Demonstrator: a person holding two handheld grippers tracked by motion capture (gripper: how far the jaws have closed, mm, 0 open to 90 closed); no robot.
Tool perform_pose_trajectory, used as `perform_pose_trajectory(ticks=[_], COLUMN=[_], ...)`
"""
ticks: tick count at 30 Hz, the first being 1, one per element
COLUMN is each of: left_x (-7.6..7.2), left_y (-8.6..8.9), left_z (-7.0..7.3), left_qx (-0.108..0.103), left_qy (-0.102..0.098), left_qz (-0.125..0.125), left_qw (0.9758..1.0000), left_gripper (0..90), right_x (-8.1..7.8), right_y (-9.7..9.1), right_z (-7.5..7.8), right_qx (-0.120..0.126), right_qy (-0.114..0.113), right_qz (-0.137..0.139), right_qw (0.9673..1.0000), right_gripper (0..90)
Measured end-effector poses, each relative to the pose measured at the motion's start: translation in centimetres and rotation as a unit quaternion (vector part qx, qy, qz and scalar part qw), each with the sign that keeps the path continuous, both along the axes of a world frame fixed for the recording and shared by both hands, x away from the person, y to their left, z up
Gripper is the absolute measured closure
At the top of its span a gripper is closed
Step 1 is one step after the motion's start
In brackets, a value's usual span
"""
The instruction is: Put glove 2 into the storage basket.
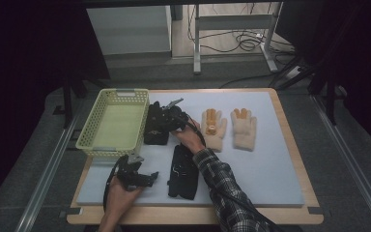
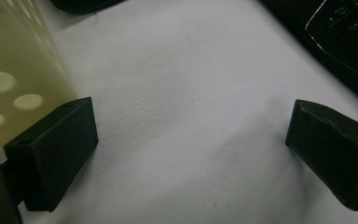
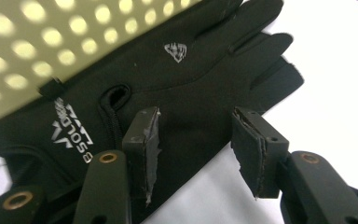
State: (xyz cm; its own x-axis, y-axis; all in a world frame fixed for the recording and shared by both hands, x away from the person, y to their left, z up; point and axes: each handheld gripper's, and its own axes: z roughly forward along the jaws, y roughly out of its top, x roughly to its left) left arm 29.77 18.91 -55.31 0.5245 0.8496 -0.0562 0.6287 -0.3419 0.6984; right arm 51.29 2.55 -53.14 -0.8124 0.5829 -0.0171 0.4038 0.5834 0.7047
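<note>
- I'm bringing my right gripper [image 3: 193, 149] down over the black glove [image 3: 177, 79] lying just beside the basket [image 1: 113, 123]; jaws are parted, holding nothing yet, straddling the glove's lower edge.
- To do this well, I'm thinking I should settle lower and pinch the fabric fully, not just the hem, then lift clear of the basket wall.
- My left gripper [image 2: 191, 154] is hovering wide open and empty over bare mat [image 2: 186, 84], near the second black glove [image 1: 182, 173].
- I'm reading a small crest logo and white lettering on the cuff, partly legible, something like "SOULD".
- Two tan gloves [image 1: 229, 128] are lying farther right.
</note>
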Motion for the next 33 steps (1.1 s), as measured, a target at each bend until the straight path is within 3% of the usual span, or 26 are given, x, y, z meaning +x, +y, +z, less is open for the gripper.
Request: perform_pose_trajectory(ticks=[1, 3, 4, 6, 8, 9, 14, 21, 33], left_x=[0.0, 0.0, 0.0, 0.0, 0.0, 0.0, 0.0, 0.0, 0.0], left_y=[0.0, 0.0, 0.0, 0.0, 0.0, 0.0, 0.0, 0.0, 0.1], left_z=[0.0, 0.0, 0.0, 0.0, 0.0, 0.0, 0.0, 0.0, 0.0], left_qx=[0.0, 0.001, 0.001, 0.001, 0.001, 0.001, 0.003, 0.003, 0.004], left_qy=[0.0, 0.0, 0.0, 0.0, 0.0, 0.0, 0.001, 0.001, 0.001], left_qz=[0.0, 0.0, 0.0, 0.0, 0.0, 0.0, -0.002, -0.002, -0.002], left_qw=[1.0, 1.0, 1.0, 1.0, 1.0, 1.0, 1.0, 1.0, 1.0], left_gripper=[2.4, 2.4, 2.4, 2.4, 2.4, 2.4, 2.4, 2.4, 2.4], right_x=[0.1, 0.3, 0.3, 0.2, 0.1, 0.1, -0.2, -1.1, -4.9], right_y=[0.1, -0.1, -0.1, -0.4, -0.5, -0.4, -0.2, -1.6, -4.2], right_z=[-0.2, -0.5, -0.5, -0.7, -0.7, -0.5, 0.2, 2.3, 6.7], right_qx=[-0.005, 0.015, 0.015, 0.031, 0.045, 0.039, 0.02, 0.069, 0.105], right_qy=[0.005, 0.016, 0.016, 0.021, 0.041, 0.043, 0.043, 0.063, 0.043], right_qz=[-0.001, -0.015, -0.015, -0.023, -0.027, -0.027, -0.025, -0.03, -0.014], right_qw=[1.0, 0.9996, 0.9996, 0.999, 0.9978, 0.9979, 0.9985, 0.9952, 0.9934], right_gripper=[50.8, 59.1, 59.1, 70.9, 81.9, 83.7, 84.8, 84.8, 84.9])
